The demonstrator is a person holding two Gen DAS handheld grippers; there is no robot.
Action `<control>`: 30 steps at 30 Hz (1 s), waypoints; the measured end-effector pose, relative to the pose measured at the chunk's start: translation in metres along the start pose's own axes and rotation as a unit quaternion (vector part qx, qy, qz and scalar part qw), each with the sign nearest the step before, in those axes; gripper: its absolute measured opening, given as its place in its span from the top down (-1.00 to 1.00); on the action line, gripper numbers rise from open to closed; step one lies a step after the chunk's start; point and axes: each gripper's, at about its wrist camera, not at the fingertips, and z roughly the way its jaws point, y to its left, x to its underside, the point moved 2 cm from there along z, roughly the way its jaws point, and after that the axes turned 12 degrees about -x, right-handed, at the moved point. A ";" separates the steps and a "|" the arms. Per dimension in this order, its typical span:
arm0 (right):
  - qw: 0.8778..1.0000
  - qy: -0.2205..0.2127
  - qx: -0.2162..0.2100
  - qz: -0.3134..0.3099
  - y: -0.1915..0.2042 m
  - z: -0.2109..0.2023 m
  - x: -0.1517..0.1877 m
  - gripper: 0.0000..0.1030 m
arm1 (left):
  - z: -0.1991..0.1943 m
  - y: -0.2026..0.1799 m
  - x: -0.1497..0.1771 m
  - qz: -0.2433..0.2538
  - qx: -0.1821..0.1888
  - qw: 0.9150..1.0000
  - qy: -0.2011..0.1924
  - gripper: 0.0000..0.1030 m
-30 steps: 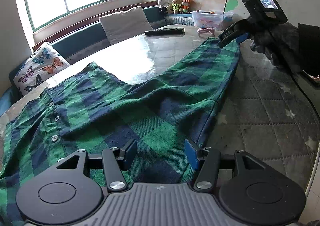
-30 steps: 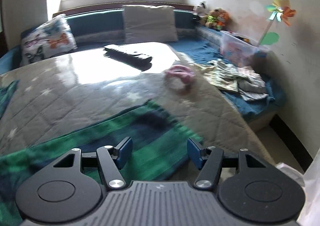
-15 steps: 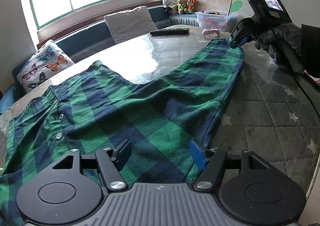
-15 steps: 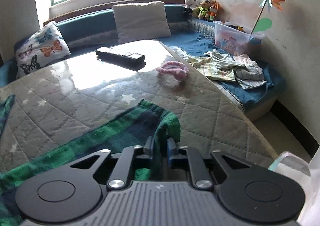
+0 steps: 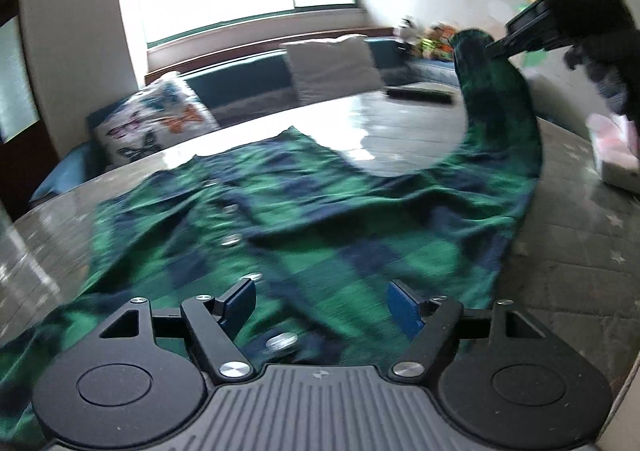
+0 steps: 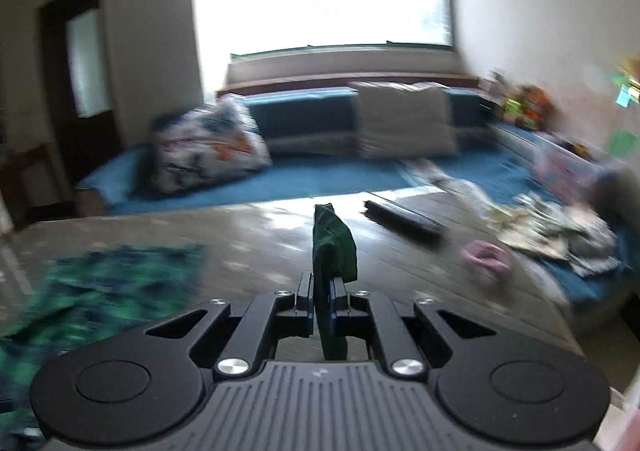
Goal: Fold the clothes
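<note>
My left tool (image 5: 322,303) hangs low over the near part of the shirt (image 5: 320,219), jaws wide apart, with nothing between them. My right tool (image 6: 323,297) is clamped tight on the sleeve end (image 6: 332,247), which stands up in a narrow fold above the jaws.

The left view alone shows the whole garment: the green and navy plaid body spread on the bench (image 5: 568,251), button strip facing up, and the sleeve (image 5: 500,107) lifted off the surface in an arc at far right up to my right tool (image 5: 504,45).

The right view alone shows a pink item (image 6: 486,257) and a dark remote (image 6: 404,219) on the bench's far right, and loose clothes (image 6: 548,227) on the blue seat beyond. A box at far right there is too blurred to tell its contents.
</note>
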 end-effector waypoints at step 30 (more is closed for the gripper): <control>0.930 0.141 -0.301 -0.156 0.303 0.062 0.071 0.54 | -0.018 0.102 0.068 -0.118 -0.085 0.988 0.045 -0.49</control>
